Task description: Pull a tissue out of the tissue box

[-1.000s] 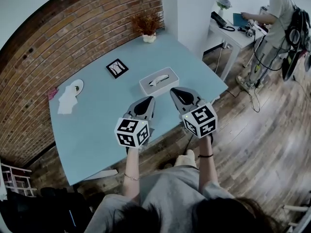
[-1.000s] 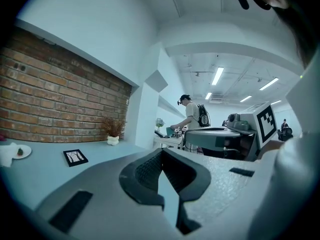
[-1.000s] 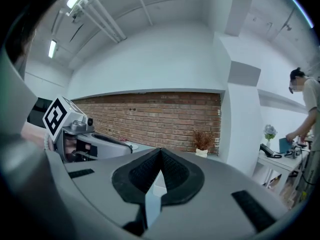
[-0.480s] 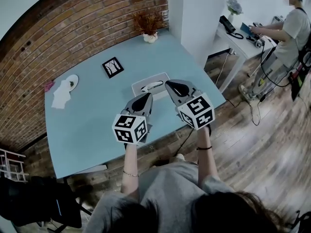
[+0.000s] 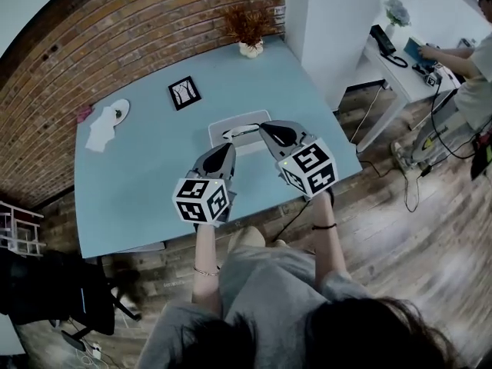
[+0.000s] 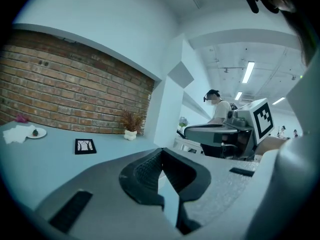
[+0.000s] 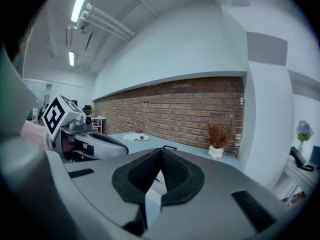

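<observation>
A white tissue box (image 5: 244,121) with a dark oval slot lies flat near the front of the blue table (image 5: 146,177). A bit of tissue shows in the slot. In the head view my left gripper (image 5: 227,147) points at the box's near left side, and my right gripper (image 5: 267,127) reaches over its near right corner. Both are shut, tips together, with nothing between them. The left gripper view shows my left gripper (image 6: 161,150) and the right gripper view my right gripper (image 7: 160,151) the same way. Neither gripper view shows the box.
A small framed picture (image 5: 184,93) lies behind the box. A potted plant (image 5: 250,35) stands at the far edge and a plate with crumpled paper (image 5: 108,121) at the far left. Right of the table is a white desk (image 5: 400,61) with a person (image 5: 480,75).
Both grippers have come forward, from short of the tissue box to its near edge. Both stay shut. The head camera has shifted a little.
</observation>
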Demonstrator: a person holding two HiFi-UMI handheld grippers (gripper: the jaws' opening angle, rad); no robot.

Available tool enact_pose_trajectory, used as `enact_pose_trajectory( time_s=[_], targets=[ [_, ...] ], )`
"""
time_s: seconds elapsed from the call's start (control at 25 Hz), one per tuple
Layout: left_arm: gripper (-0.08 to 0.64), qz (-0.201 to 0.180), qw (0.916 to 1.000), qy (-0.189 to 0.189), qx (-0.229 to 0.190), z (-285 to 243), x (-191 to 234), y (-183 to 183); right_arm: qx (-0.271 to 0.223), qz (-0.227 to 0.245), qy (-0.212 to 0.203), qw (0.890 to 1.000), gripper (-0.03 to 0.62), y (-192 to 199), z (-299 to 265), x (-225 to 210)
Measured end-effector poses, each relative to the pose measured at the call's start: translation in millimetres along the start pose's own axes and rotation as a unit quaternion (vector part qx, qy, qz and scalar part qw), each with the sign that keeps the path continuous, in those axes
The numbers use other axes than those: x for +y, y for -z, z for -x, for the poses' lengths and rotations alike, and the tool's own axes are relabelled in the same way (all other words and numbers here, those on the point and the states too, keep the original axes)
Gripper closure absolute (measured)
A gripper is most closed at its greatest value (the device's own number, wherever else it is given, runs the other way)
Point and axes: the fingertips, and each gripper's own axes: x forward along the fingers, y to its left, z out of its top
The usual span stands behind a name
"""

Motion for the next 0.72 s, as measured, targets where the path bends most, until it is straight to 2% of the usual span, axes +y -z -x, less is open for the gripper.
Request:
enact_pose_trajectory(
  time_s=[0.16, 0.36, 0.52, 0.72],
  targets=[
    [0.557, 0.005, 0.9998, -0.010, 0.014, -9.3, 14.1, 8.8, 0.015, 0.000, -0.022, 1.000, 0.592, 13.1, -17.4, -3.9],
    [0.557, 0.019, 0.9992, -0.013, 0.033, -29.9, 37.1, 13.7, 0.039, -0.001, -0.079, 0.996, 0.592, 20.6, -48.2, -2.7],
    [0.557, 0.030, 0.9979, -0.013, 0.056, -42.9, 58.2, 22.9, 0.092, 0.026, -0.081, 0.992, 0.592, 41.4, -75.8, -10.2],
    [0.557, 0.054, 0.9960, -0.012, 0.070, -55.3, 83.3, 35.1, 0.137, 0.034, -0.077, 0.987, 0.592, 67.7, -103.4, -16.2]
  ],
)
